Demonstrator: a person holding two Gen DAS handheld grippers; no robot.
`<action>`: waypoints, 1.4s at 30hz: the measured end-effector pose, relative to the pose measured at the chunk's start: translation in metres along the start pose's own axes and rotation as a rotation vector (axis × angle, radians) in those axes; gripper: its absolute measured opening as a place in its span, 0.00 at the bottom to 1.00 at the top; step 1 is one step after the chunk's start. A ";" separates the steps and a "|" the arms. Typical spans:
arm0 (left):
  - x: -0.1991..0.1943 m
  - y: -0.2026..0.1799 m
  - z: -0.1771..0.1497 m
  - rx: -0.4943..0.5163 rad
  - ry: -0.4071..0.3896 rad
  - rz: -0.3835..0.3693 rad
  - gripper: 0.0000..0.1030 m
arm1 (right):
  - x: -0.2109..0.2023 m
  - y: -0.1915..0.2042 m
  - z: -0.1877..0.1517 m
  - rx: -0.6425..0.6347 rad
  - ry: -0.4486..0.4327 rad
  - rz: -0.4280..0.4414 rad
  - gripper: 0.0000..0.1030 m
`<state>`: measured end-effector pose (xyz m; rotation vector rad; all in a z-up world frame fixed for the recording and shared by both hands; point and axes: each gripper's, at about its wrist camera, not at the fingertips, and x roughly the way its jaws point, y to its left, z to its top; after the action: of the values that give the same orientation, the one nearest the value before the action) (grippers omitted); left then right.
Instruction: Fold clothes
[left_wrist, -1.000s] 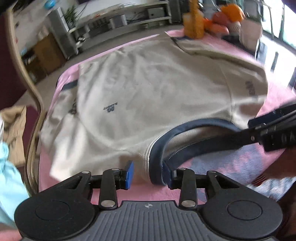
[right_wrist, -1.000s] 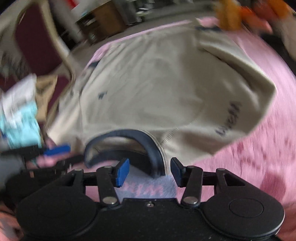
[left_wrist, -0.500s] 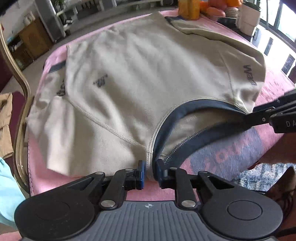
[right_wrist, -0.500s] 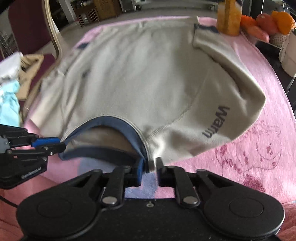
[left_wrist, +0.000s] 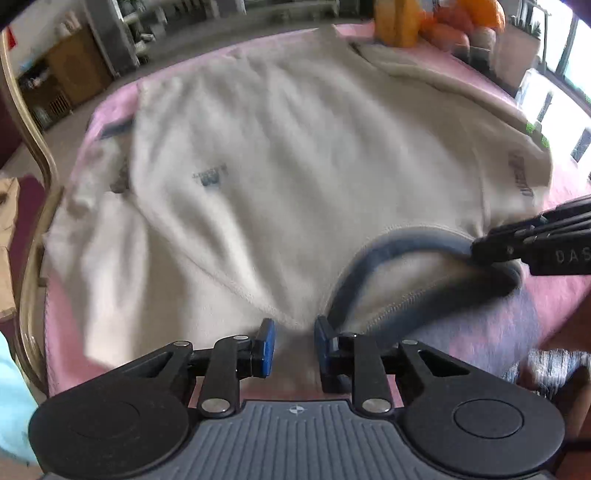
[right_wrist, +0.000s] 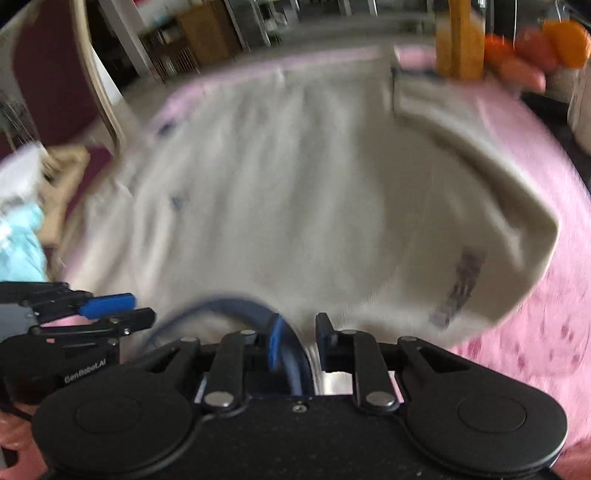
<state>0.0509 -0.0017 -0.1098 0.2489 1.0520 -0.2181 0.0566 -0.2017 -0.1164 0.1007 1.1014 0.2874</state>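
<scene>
Since a second ago both sets of tongs have closed in on the shoulder fabric beside the navy collar (left_wrist: 384, 258), and the views have gone blurred.

Left wrist view, left to right: a curved chair back (left_wrist: 35, 155) runs down the left edge, with pale blue cloth (left_wrist: 11, 398) at lower left. The beige sweatshirt (left_wrist: 295, 166) lies spread flat on the pink tablecloth (left_wrist: 66, 332), filling the centre of the frame, hem toward the top, collar at lower right. At bottom centre our left gripper (left_wrist: 291, 341) has its jaws narrow, with a bunch of beige fabric pinched between the blue pads. At right edge our right gripper (left_wrist: 480, 251) bites the far side of the collar.

Right wrist view, left to right: the left gripper (right_wrist: 110, 310) enters at lower left. At bottom centre the right gripper (right_wrist: 297, 341) has just been closing; its jaws are narrow, holding collar band and beige cloth. Upper right: an orange bottle (right_wrist: 460, 40) and fruit (right_wrist: 532, 48) just beyond the sweatshirt (right_wrist: 314, 177).
</scene>
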 end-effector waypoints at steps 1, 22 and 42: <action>-0.003 0.000 -0.002 0.010 0.034 -0.007 0.23 | 0.004 0.001 -0.004 -0.005 0.033 -0.012 0.20; -0.038 0.060 0.131 -0.174 -0.298 0.136 0.33 | -0.083 -0.091 0.162 0.360 -0.518 0.100 0.33; 0.080 0.036 0.143 -0.052 -0.067 -0.028 0.38 | 0.136 -0.166 0.282 0.304 -0.289 -0.220 0.20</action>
<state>0.2178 -0.0158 -0.1084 0.1785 0.9935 -0.2229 0.3944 -0.3050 -0.1433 0.2811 0.8526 -0.0927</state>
